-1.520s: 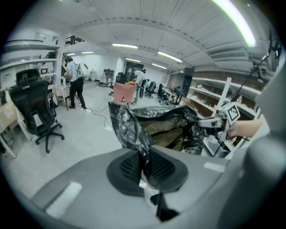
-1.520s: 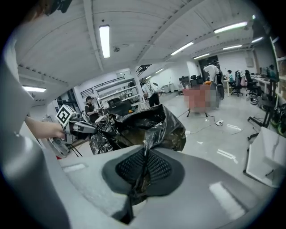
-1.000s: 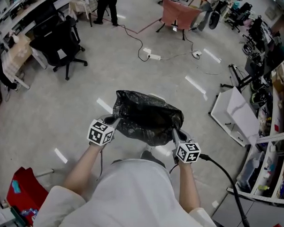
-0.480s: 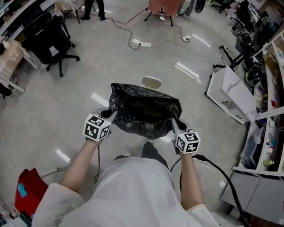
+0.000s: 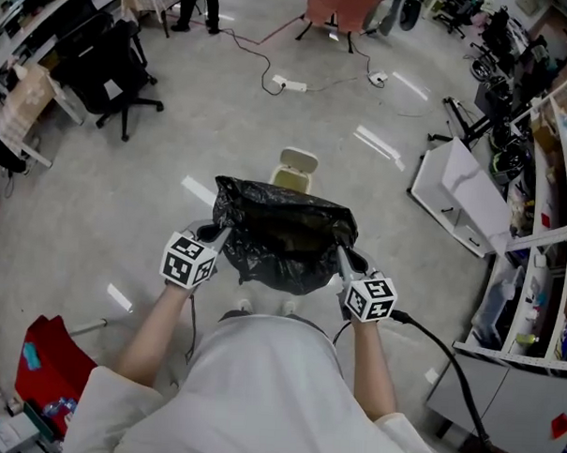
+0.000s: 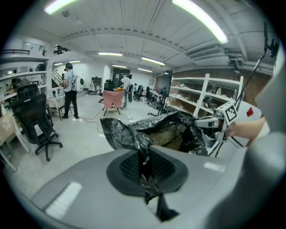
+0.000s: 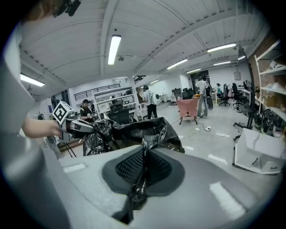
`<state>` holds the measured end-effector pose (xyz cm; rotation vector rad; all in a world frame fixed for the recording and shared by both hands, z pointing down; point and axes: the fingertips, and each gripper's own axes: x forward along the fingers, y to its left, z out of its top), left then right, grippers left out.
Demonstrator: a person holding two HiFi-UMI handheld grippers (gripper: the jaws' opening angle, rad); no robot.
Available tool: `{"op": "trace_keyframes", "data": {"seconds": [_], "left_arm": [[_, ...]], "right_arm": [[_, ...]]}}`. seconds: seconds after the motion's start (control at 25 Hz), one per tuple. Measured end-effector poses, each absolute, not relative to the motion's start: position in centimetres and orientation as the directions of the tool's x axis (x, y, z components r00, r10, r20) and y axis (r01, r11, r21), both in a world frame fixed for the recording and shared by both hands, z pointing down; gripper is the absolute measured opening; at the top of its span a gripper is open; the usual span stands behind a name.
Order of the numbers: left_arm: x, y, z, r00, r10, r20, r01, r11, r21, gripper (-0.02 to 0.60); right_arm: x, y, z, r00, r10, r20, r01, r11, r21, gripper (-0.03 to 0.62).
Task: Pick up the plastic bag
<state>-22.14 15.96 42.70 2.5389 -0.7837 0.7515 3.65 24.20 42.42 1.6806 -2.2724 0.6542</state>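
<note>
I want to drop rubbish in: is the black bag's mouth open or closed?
Open: the left gripper and right gripper pinch opposite edges of the black bag, holding its mouth spread, the inside visible.

Bright, even light from ceiling tubes (image 7: 114,47) — streaks of it glare off the pale floor (image 5: 96,213) and the plastic bag (image 5: 283,240) glints. Gripper views bulge fisheye-style, dark-cornered, blurred up close.

White shirt (image 5: 267,398); right gripper (image 5: 341,252) trails black cable (image 5: 442,355)
</note>
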Motion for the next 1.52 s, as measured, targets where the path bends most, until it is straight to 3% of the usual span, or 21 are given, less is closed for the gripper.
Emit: {"op": "trace_keyframes", "data": {"seconds": [0.6, 1.52], "left_arm": [[-19.5, 18.4, 41.8, 0.678, -0.442, 0.587, -0.645, -0.740, 0.189, 0.006], [-18.3, 16.8, 41.0, 0.688, -0.459, 0.562, -0.646, -0.741, 0.186, 0.006]], "right_arm": [[7.3, 26.5, 41.9, -0.335, -0.845, 0.418, -0.936, 0.247, -0.251, 0.003], [7.2, 23.3, 40.7, -0.350, -0.861, 0.369, -0.932, 0.279, -0.231, 0.002]]}}
